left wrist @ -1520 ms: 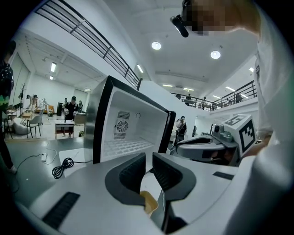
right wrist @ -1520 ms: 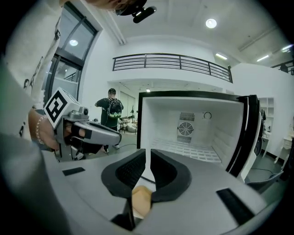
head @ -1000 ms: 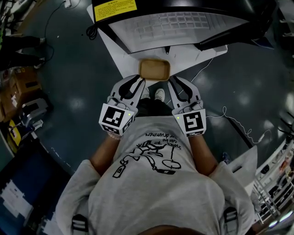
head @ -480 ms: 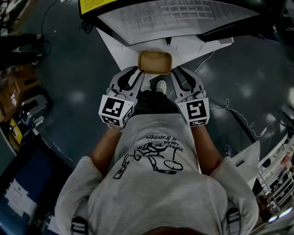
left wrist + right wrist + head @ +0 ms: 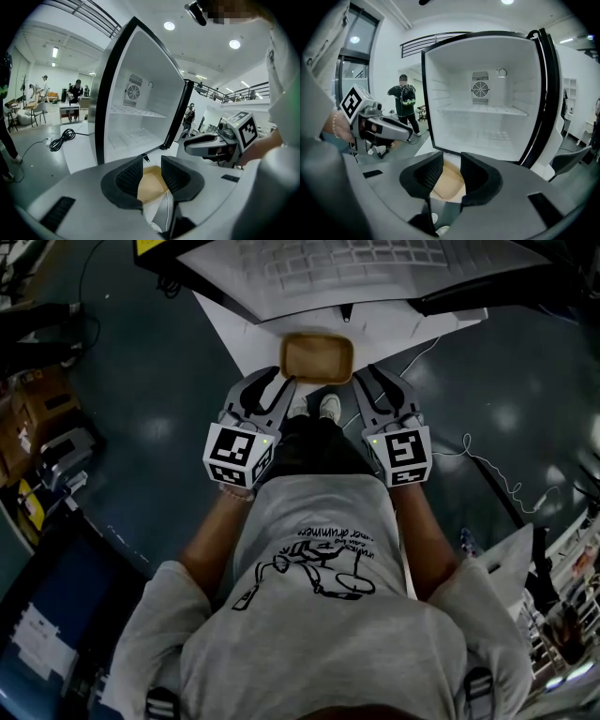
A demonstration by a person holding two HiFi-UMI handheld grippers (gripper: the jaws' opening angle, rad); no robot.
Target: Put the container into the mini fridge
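A shallow tan container (image 5: 318, 358) lies on the white floor board (image 5: 398, 334) just in front of the open mini fridge (image 5: 356, 268). Its white interior (image 5: 483, 112) with one wire shelf is empty, and the door (image 5: 136, 93) stands wide. My left gripper (image 5: 272, 388) is at the container's near left corner, my right gripper (image 5: 382, 385) at its near right corner. Both sets of jaws are opening. In the left gripper view the container (image 5: 152, 185) shows through the gap of the left gripper (image 5: 152, 166), with no pad pressing on it. The right gripper (image 5: 451, 164) likewise frames the container (image 5: 449, 183).
The person's shoes (image 5: 328, 407) stand just behind the container. A thin white cable (image 5: 487, 474) runs over the dark floor at the right, and a black coiled cable (image 5: 63, 138) lies left of the fridge. Boxes and gear (image 5: 47, 409) crowd the left side. People stand in the background (image 5: 405, 105).
Both grippers have moved forward with the container staying just ahead of their tips, and both pairs of jaws have spread wider. The fridge sits higher in the head view.
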